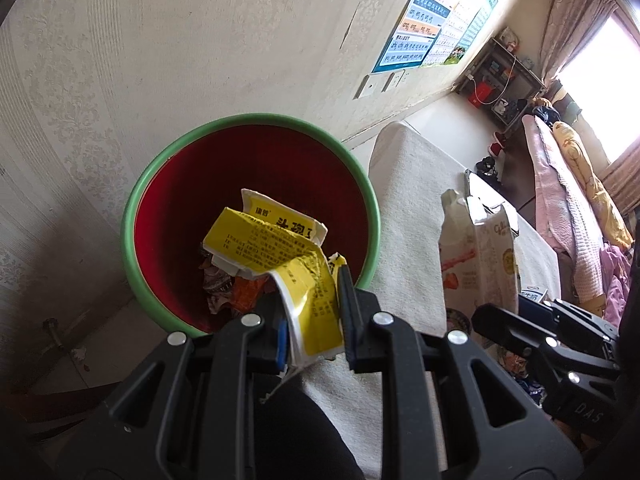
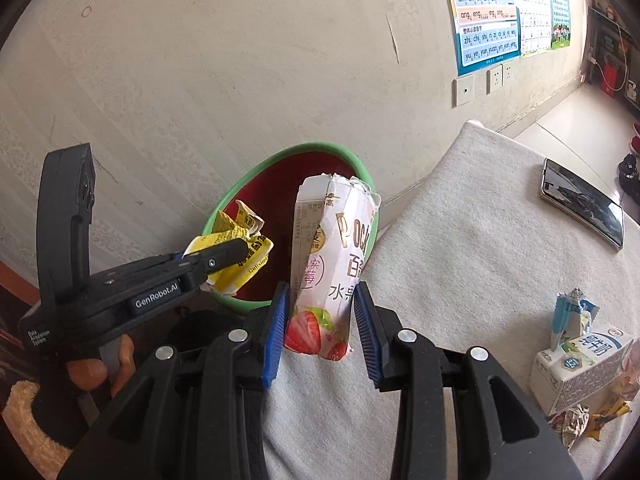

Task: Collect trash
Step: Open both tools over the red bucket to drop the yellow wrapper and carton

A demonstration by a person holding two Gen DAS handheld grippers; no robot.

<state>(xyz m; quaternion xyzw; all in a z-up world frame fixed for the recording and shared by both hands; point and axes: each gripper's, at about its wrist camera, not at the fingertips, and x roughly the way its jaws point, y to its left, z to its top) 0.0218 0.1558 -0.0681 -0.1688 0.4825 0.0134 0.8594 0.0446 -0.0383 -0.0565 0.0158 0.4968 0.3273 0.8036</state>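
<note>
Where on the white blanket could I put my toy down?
The white blanket is bare between the red bin and the phone. It's crowded at the near right corner, around the milk carton and wrappers.

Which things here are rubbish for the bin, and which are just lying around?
For the job: yellow box in left gripper, strawberry box in right gripper, bin, milk carton, wrappers.
Lying about: phone, wall chart.
</note>
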